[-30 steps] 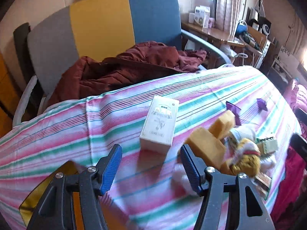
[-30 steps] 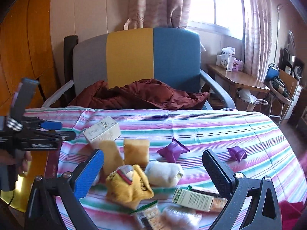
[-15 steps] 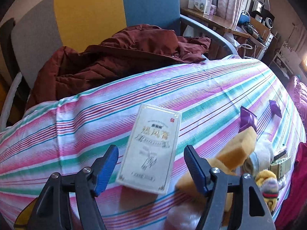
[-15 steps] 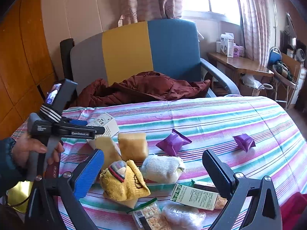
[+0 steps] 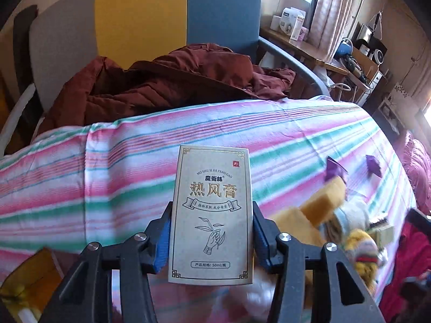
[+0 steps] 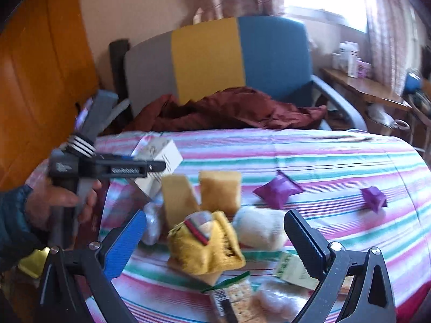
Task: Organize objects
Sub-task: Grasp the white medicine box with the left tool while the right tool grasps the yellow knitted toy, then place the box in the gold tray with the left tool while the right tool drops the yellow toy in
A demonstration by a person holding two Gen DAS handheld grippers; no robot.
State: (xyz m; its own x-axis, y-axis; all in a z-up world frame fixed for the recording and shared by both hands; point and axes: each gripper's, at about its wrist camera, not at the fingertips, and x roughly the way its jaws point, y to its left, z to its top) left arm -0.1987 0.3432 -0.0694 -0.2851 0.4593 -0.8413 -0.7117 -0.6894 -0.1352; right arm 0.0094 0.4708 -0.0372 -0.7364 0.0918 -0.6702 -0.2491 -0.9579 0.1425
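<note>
- The left gripper (image 5: pixel 212 238) pinches the box (image 5: pixel 211 215) by its two long sides; the blue pads press the lower half of the carton, at the bottom centre of the left wrist frame.
- The box's long axis runs straight ahead along the fingers, printed face up toward the camera, its far end reaching past the fingertips over the striped cloth (image 5: pixel 107 183).
- In the right wrist frame the same box (image 6: pixel 161 161) shows at middle left, held in the left gripper (image 6: pixel 140 167). It seems lifted off the cloth, but blur leaves that unsure.
- The right gripper (image 6: pixel 215 237) is spread wide and holds nothing; it hovers low in its frame over the pile.
- Between its fingers lie the yellow sock (image 6: pixel 207 247) and a white sock (image 6: pixel 258 228), with two sponges (image 6: pixel 218 193) just behind them.
- Two purple packets (image 6: pixel 278 192) lie apart toward the right of that frame; a cracker pack (image 6: pixel 237 298) and a green-labelled box (image 6: pixel 293 270) sit at the bottom edge.
- The relation that matters: the pile lies to the right of the held box, so any setting-down spot away from the clutter is to the box's left or straight ahead on bare cloth.
- In my judgement the left hand carries the next move, since it alone has a grip; where the box belongs is not shown.
- A yellow thing (image 5: pixel 29 285) shows at the lower left corner of the left frame; what it is I cannot tell.
</note>
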